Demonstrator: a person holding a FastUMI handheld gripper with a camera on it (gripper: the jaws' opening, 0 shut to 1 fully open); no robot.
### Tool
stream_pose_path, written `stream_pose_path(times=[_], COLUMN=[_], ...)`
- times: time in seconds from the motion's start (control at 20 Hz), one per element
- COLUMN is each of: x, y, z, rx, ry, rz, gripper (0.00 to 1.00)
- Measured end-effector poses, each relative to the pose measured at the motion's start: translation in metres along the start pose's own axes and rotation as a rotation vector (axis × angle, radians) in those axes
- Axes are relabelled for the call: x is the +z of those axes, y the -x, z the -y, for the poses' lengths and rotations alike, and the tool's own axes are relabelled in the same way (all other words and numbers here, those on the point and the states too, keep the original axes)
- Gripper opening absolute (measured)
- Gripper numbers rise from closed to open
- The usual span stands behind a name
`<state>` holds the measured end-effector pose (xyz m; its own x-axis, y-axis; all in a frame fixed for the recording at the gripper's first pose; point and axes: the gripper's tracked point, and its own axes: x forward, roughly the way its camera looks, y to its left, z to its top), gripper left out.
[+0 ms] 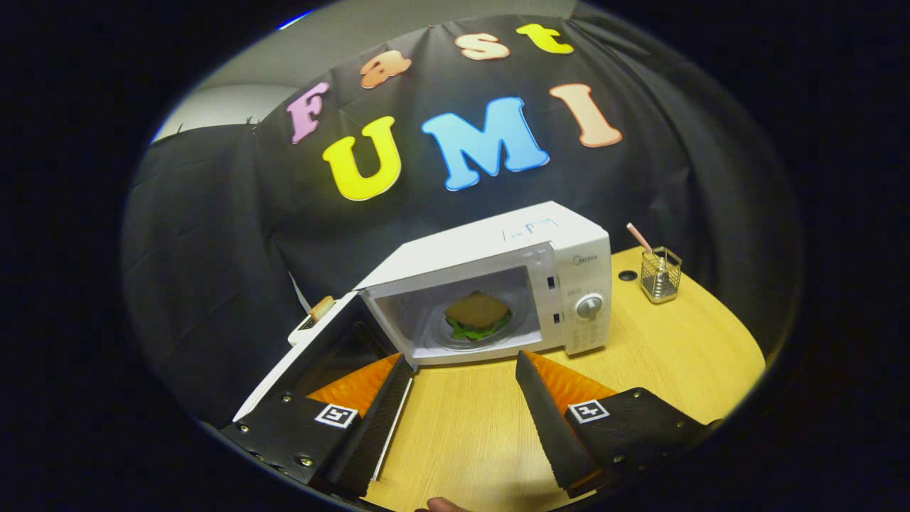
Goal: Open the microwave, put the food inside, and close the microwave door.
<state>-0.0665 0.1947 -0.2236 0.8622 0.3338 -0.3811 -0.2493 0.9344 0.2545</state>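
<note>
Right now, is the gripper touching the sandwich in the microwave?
Apart. In the gripper view the open gripper hangs over the bare wooden table, while the sandwich sits beyond its fingertips inside the microwave, whose door stands open.

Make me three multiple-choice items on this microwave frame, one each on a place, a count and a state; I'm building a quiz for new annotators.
1. Where is the sandwich?
A. inside the microwave
B. on the table beside it
C. between the tongs

2. How many round dials does the microwave's control panel have?
A. none
B. one
C. three

3. How does the microwave door stand?
A. shut
B. swung open
C. taken off

Answers:
1 A, it lies on the plate within the cavity.
2 B, a single dial sits on the panel.
3 B, the door hangs out to one side, and the open tongs hold nothing.
</note>
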Motion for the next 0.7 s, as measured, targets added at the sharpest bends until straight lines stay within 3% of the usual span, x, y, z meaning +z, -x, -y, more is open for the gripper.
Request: stream_pose_path(times=[0.15, 0.2, 0.25, 0.3, 0.4, 0.45, 0.5, 0.7], x=[0.013, 0.016, 0.017, 0.017, 0.013, 0.011, 0.004, -0.015], y=[0.017, 0.023, 0.026, 0.028, 0.036, 0.039, 0.047, 0.052], z=[-0.026, -0.036, -0.042, -0.044, -0.072, -0.083, -0.094, -0.152], rx=[0.023, 0.033, 0.026, 0.011, 0.102, 0.125, 0.166, 0.300], ry=[0.080, 0.122, 0.169, 0.208, 0.220, 0.230, 0.249, 0.283], rz=[0.049, 0.064, 0.070, 0.080, 0.088, 0.083, 0.074, 0.079], gripper=[0.85, 0.73, 0.67, 0.48, 0.11, 0.11, 0.02, 0.02])
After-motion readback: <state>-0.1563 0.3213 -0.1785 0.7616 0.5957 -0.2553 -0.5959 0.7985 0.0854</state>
